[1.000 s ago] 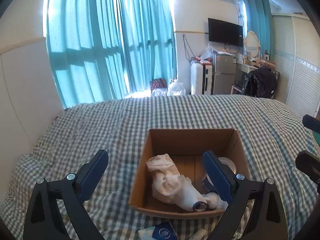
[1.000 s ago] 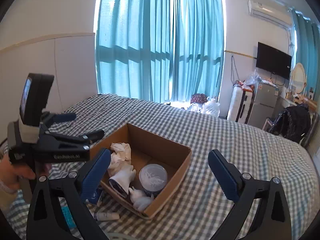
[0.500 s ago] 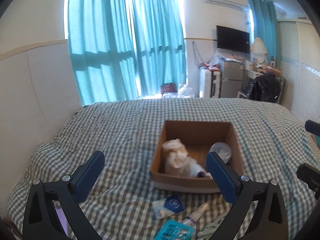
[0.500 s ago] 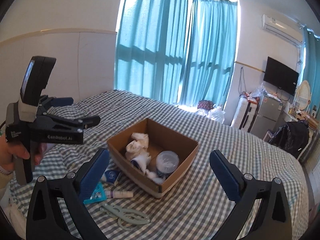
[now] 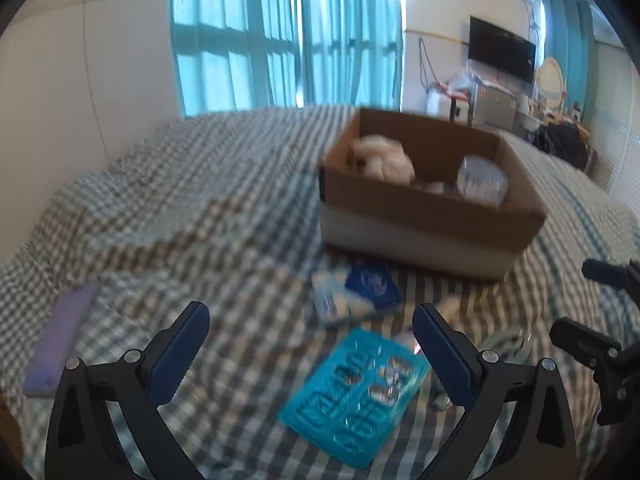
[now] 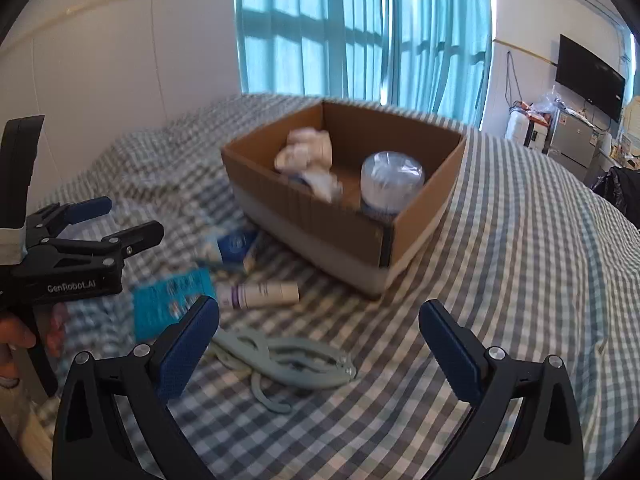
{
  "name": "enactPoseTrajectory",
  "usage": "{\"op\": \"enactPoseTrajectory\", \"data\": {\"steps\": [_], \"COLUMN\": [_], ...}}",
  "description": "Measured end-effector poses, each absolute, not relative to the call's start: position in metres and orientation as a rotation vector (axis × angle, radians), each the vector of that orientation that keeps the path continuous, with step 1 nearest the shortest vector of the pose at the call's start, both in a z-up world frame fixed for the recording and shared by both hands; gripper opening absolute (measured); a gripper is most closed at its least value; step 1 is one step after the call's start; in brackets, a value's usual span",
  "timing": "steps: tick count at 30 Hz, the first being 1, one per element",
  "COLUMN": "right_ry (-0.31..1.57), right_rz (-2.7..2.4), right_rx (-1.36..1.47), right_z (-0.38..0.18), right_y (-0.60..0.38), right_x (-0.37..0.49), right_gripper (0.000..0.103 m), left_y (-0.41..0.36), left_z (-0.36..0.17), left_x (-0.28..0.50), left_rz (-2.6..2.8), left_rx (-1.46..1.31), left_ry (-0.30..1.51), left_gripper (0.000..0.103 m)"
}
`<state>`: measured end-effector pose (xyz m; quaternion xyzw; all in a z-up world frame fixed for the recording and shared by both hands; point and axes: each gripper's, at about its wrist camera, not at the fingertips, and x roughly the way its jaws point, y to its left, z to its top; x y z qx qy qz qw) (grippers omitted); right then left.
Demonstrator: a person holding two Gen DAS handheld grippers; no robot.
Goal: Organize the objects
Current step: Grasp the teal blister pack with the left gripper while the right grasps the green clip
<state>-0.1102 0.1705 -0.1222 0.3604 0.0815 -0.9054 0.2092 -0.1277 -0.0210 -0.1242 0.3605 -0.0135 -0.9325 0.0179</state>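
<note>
A cardboard box (image 5: 432,224) (image 6: 320,216) sits on the checked bed and holds white cloth (image 6: 308,152) and a round clear-lidded jar (image 6: 392,180). In front of it lie a blue-and-white packet (image 5: 360,292) (image 6: 236,244), a teal blister pack (image 5: 356,384) (image 6: 168,304), a white tube (image 6: 260,294) and pale green scissors-like tongs (image 6: 288,360). My left gripper (image 5: 310,352) is open and empty just above the blister pack. My right gripper (image 6: 320,352) is open and empty above the tongs.
A purple flat phone-like object (image 5: 60,340) lies at the bed's left edge. The checked bedspread (image 6: 520,260) stretches right of the box. A white wall panel and teal curtains stand behind the bed.
Both grippers have pulled back from the box and dropped toward the loose items in front of it. The box now sits farther off; both stay open.
</note>
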Motion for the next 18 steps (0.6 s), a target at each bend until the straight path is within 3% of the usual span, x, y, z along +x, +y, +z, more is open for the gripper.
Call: {"op": "enactPoseTrajectory", "data": {"steps": [5, 11, 18], "right_ry": [0.316, 0.497, 0.445], "right_rz": [-2.443, -2.341, -2.364], "right_rx": [1.104, 1.132, 1.174], "right_z": [-0.158, -0.182, -0.185], "right_y": [0.149, 0.123, 0.135], "right_x": [-0.109, -0.103, -0.106], "right_gripper": [0.101, 0.101, 0.1], "left_y": [-0.016, -0.026, -0.012], "left_z": [-0.175, -0.182, -0.187], "left_x": [-0.119, -0.12, -0.138], "left_rz": [-2.896, -2.92, -2.95], "left_rx": [1.346, 1.412, 1.477], "left_ry": [-0.114, 0.001, -0.023], "left_gripper": [0.103, 0.103, 0.103]}}
